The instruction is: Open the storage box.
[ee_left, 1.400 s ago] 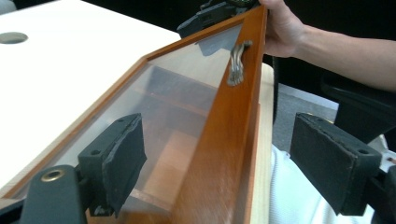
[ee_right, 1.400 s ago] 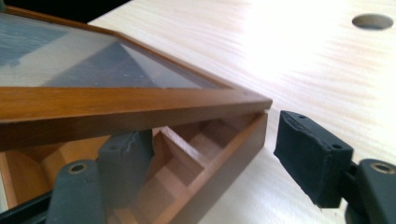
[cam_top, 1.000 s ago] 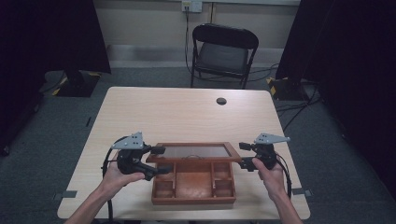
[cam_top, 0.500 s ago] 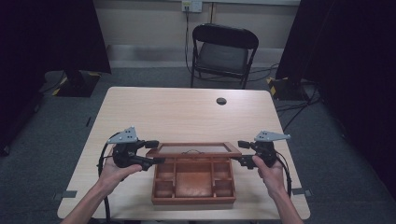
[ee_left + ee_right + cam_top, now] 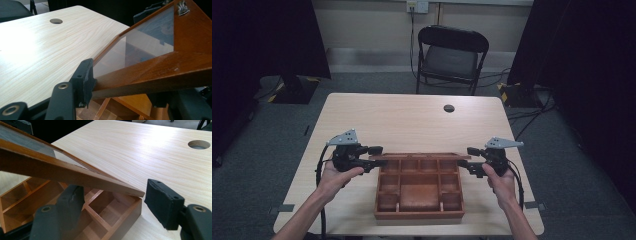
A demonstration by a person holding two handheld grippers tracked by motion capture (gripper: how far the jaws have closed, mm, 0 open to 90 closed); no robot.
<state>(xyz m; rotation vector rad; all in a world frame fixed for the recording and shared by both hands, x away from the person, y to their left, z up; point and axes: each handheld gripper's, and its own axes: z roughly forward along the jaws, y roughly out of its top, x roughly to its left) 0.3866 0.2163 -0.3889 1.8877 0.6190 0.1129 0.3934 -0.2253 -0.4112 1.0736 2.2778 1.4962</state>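
A brown wooden box (image 5: 419, 215) with several open compartments sits at the table's near middle. Its glass-paned lid (image 5: 417, 156) is raised on the far edge and looks like a thin strip from above. My left gripper (image 5: 379, 156) is at the lid's left end. In the left gripper view the lid's frame (image 5: 150, 72) lies between the jaws, which have just been closing. One pad (image 5: 85, 77) touches the frame's corner; the other jaw lies under the rail. My right gripper (image 5: 116, 202) is open at the lid's right corner (image 5: 62, 172), its right pad (image 5: 162, 205) clear of the wood.
The pale wooden table (image 5: 402, 120) has a round cable hole (image 5: 449, 108) near its far edge. A black folding chair (image 5: 452, 55) stands behind the table. Dark curtains hang on both sides. The box's far right corner (image 5: 125, 220) sits just below the lid.
The lid's pane showed as a broad band from above and now shows as a thin strip. My left gripper has shifted towards the far side. My right hand has stayed put.
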